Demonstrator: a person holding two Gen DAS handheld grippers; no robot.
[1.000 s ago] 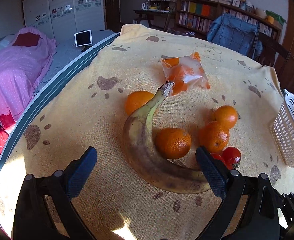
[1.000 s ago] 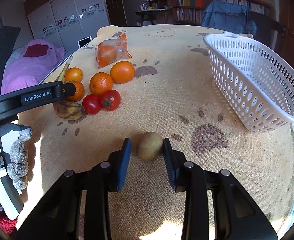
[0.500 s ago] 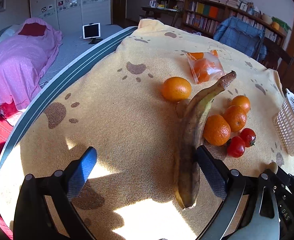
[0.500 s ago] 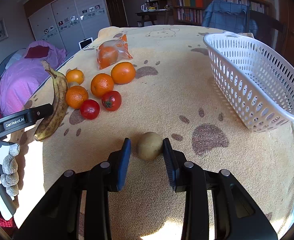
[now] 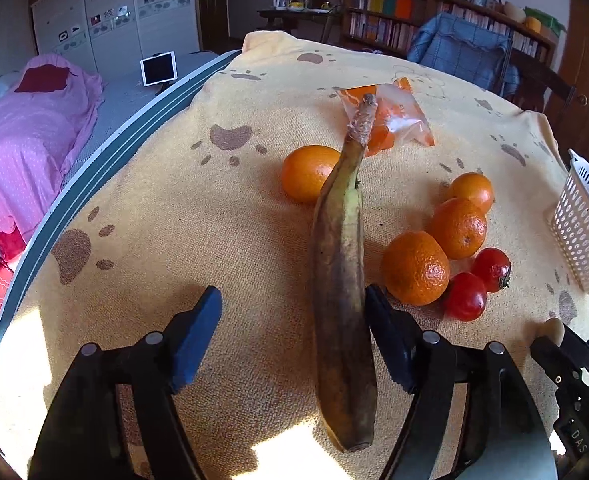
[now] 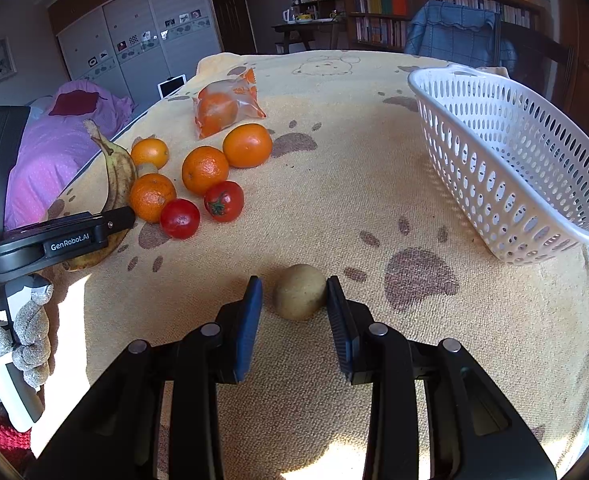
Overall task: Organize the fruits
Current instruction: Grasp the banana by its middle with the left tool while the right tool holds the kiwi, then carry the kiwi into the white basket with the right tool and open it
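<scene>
Since the earlier frame the left gripper (image 5: 292, 336) has been closing its jaws around the lifted banana (image 5: 344, 312): its right pad touches the mottled brown peel, the left pad stands clear. The right gripper (image 6: 294, 308) is unmoved, jaws narrowly apart either side of a dull, rounded kiwi (image 6: 300, 291) near the towelled surface's front edge, not visibly clamped. The perforated white plastic basket (image 6: 506, 168) stands at the right edge.

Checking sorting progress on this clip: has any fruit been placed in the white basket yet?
No. In the right wrist view the white basket holds nothing, while the oranges, tomatoes and banana lie on the towel.
</scene>
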